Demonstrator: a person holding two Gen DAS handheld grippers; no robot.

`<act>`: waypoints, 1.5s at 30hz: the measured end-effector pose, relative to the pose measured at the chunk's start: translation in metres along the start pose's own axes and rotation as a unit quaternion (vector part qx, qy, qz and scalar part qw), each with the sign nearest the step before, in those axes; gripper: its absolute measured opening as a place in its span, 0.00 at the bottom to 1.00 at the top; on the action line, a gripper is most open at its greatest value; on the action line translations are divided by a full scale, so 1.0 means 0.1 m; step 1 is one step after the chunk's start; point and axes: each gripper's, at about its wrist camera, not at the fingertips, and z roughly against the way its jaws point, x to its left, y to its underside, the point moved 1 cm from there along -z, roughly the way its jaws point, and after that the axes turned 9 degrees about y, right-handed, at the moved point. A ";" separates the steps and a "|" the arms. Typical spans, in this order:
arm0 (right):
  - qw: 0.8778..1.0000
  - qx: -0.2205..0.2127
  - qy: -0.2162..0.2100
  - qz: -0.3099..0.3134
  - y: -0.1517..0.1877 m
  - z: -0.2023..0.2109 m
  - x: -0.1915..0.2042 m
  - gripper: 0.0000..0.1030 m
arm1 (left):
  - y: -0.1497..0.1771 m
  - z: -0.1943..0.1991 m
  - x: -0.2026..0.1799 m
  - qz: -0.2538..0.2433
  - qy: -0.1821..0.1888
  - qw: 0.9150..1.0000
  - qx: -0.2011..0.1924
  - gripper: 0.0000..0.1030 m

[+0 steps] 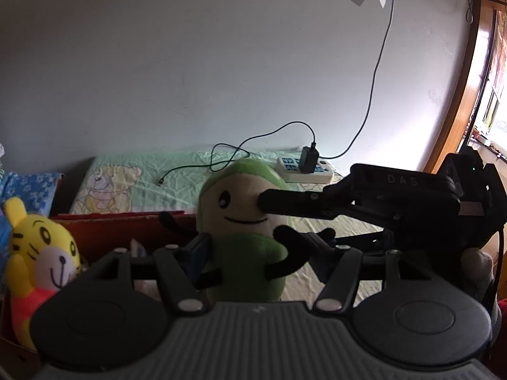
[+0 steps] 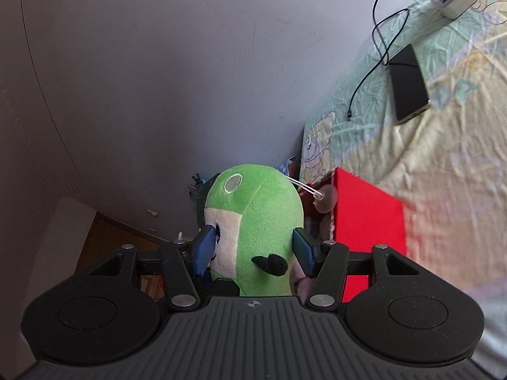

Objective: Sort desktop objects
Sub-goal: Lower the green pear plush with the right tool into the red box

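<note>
Green plush doll (image 2: 253, 231) stands upright between the right gripper (image 2: 253, 247) jaws, blue pads pinching its head from 9 and 3 o'clock. The left gripper (image 1: 247, 250) jaws flank its body, but whether they press it I cannot tell. The red box (image 2: 367, 218) lies at 2 o'clock of the right jaws, likely the drop target.
</note>
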 end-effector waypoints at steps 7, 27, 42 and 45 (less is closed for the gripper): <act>0.999 0.030 -0.007 0.023 0.32 -0.70 0.30 0.55 | 0.13 0.28 0.62 0.015 -0.051 0.999 0.006 0.64; 0.992 0.040 0.056 0.106 0.81 -1.50 0.46 0.55 | 0.61 0.16 1.30 -0.004 -0.095 0.993 0.073 0.59; 0.991 0.028 0.066 0.111 0.87 -1.48 0.50 0.59 | 0.59 0.22 1.22 -0.014 -0.087 0.993 0.076 0.66; 0.990 0.010 0.074 0.119 0.89 -1.42 0.56 0.60 | 0.58 0.36 1.19 -0.014 -0.088 0.994 0.064 0.66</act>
